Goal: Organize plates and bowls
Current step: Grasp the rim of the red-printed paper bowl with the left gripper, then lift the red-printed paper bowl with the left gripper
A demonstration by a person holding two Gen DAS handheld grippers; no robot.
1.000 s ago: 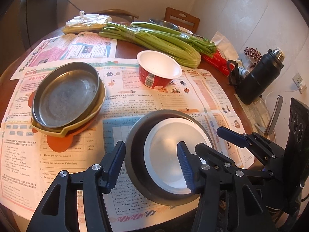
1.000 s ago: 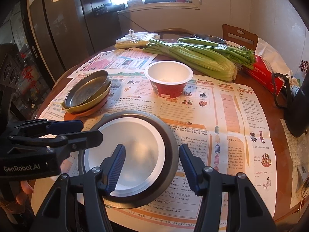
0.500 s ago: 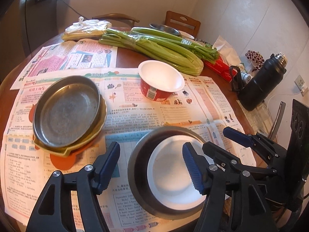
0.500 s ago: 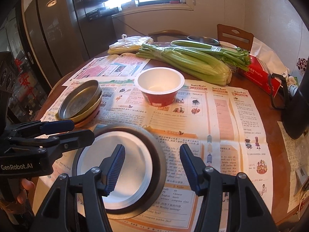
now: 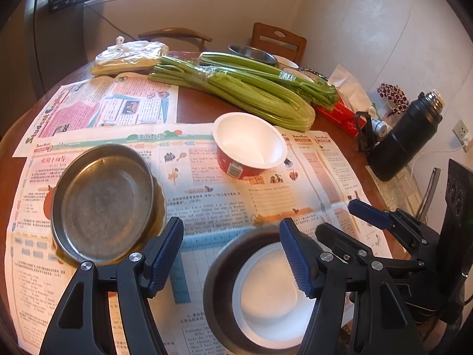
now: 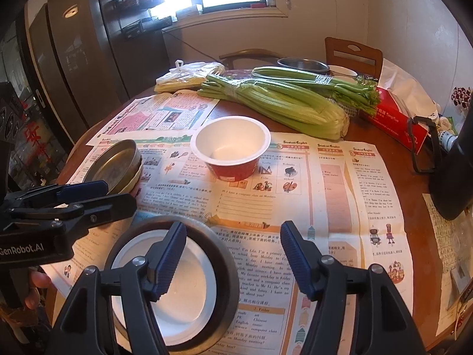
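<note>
A dark metal bowl with a white bowl inside [image 5: 266, 290] sits at the table's near edge; it also shows in the right wrist view [image 6: 183, 284]. A metal plate stacked on a yellow dish and an orange plate [image 5: 103, 204] lies to the left, also in the right wrist view [image 6: 115, 165]. A red paper bowl with white inside [image 5: 251, 151] stands mid-table, also in the right wrist view [image 6: 233, 151]. My left gripper [image 5: 230, 260] is open and empty above the near bowls. My right gripper [image 6: 233, 261] is open and empty over them too.
Celery bunches [image 5: 236, 91] lie across the back. A black thermos [image 5: 405, 139] and a red tissue box [image 6: 396, 118] stand at the right. A steel bowl [image 6: 301, 65] and a bagged item [image 5: 130, 56] sit at the far edge. Newspapers [image 6: 325, 195] cover the table.
Both grippers have pulled back and risen from the nested bowls, which now sit lower in both views. Both stay open. Nothing on the table has moved.
</note>
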